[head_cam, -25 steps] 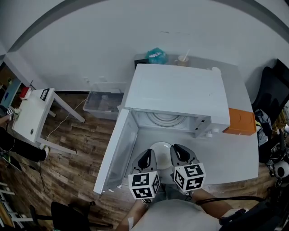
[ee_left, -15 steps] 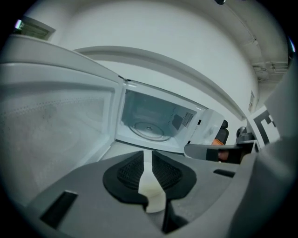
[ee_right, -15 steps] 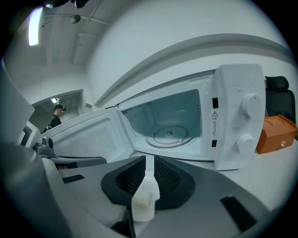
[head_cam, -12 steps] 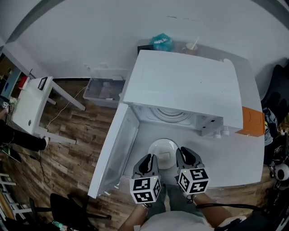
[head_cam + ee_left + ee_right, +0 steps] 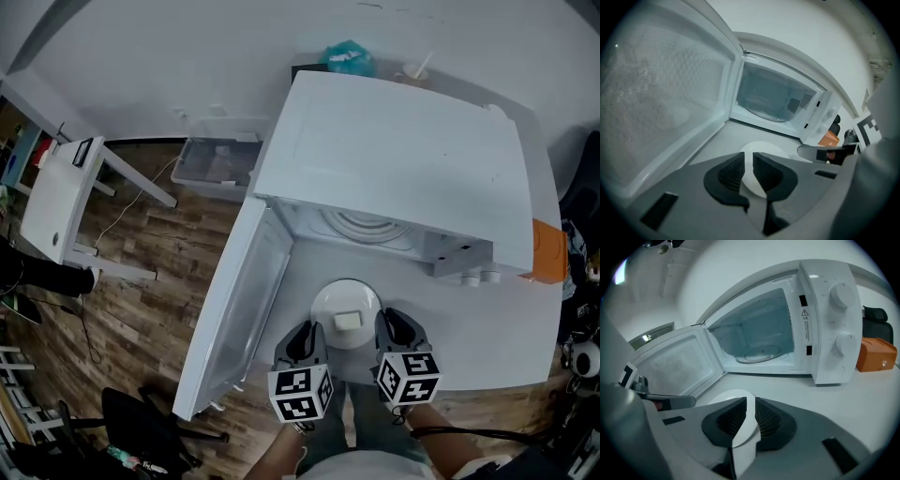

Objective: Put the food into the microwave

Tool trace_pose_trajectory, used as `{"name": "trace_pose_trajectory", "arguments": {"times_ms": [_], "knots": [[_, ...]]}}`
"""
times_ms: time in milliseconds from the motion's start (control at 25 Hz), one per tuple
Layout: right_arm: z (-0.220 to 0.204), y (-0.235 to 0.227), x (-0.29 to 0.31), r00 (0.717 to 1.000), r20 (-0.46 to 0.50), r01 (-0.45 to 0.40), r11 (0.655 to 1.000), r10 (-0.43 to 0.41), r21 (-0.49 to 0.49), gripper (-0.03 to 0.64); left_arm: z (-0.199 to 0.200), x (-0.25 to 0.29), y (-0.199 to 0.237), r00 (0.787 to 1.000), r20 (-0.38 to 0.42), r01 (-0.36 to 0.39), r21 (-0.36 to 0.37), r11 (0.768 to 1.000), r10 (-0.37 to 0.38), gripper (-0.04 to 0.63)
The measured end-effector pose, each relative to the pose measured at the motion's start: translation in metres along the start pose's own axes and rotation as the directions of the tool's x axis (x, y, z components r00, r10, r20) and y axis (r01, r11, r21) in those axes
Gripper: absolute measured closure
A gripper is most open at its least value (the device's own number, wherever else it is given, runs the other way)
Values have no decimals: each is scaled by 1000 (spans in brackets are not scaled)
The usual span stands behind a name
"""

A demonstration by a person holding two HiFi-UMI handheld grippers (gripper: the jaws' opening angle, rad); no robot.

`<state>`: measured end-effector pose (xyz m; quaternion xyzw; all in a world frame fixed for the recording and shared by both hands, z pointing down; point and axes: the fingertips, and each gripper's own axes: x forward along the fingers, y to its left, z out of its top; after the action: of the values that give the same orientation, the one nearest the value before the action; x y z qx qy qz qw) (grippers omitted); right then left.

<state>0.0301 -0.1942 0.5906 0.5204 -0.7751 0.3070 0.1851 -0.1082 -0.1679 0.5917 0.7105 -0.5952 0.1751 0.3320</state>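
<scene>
Pinching the smooth round white plate (image 5: 342, 295) are left hand-held gripper (image 5: 307, 331) and right hand-held gripper (image 5: 393, 322).

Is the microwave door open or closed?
Open. The door stands out to the left, and the round turntable inside the microwave shows.

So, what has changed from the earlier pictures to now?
The plate with the food, gripped at its rim by the left tongs and the right tongs, has moved a little forward, toward the open microwave. No new grip or release shows. The door stays open, and the plate is not yet inside.
</scene>
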Motion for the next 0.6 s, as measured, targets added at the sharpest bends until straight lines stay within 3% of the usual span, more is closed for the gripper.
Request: {"name": "trace_pose_trajectory", "arguments": {"times_ms": [600], "knots": [[-23, -10, 18, 997, -74, 6, 1000, -6, -2, 574, -27, 21, 17, 996, -87, -37, -61, 997, 32, 545]]}}
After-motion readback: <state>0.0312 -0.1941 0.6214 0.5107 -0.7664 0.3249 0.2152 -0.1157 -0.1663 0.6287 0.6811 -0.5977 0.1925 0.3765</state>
